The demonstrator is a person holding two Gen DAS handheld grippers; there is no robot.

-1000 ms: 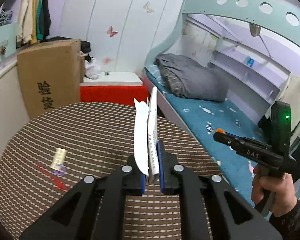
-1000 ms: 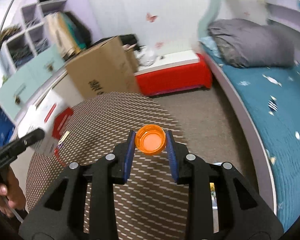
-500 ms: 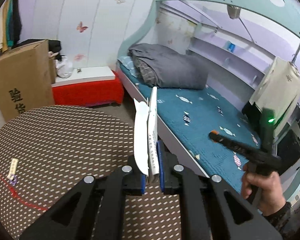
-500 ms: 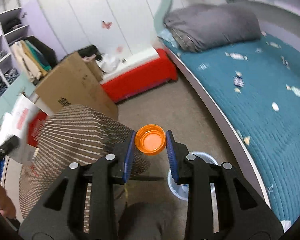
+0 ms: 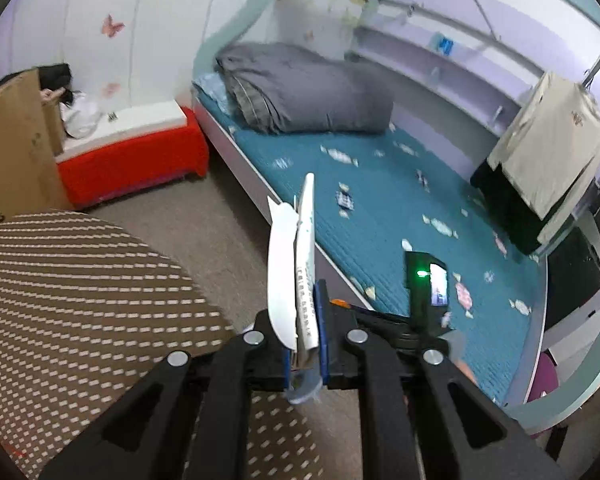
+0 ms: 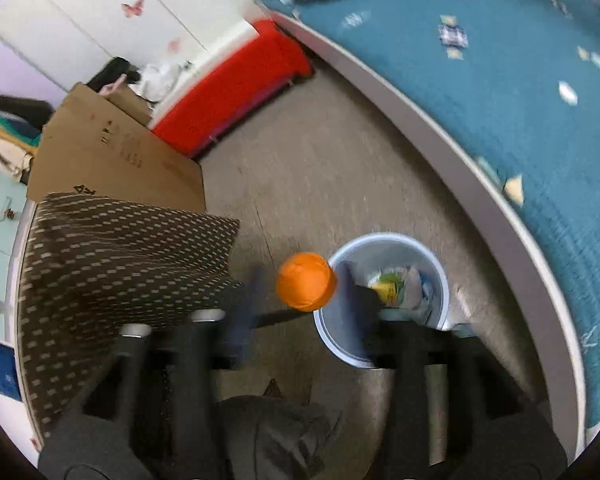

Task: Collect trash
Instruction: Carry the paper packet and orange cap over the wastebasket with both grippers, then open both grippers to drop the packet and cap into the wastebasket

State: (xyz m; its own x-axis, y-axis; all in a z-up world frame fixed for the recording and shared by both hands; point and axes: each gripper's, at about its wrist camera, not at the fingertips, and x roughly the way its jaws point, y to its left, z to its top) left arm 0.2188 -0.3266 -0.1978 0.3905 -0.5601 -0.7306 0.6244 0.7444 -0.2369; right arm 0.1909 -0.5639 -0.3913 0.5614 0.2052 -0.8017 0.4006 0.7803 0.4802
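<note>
Orange bottle cap [image 6: 306,281] loose between opening right gripper [image 6: 300,300] jaws, just beside pale blue bin [image 6: 440,276] rim, liable to bounce onto the floor; flattened white carton [image 5: 300,264] clamped upright in closed left gripper [image 5: 304,344], away from the bin.

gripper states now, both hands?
Left gripper: shut on the white packaging.
Right gripper: jaws opening; orange cap between them, apparently released, beside the bin.
</note>
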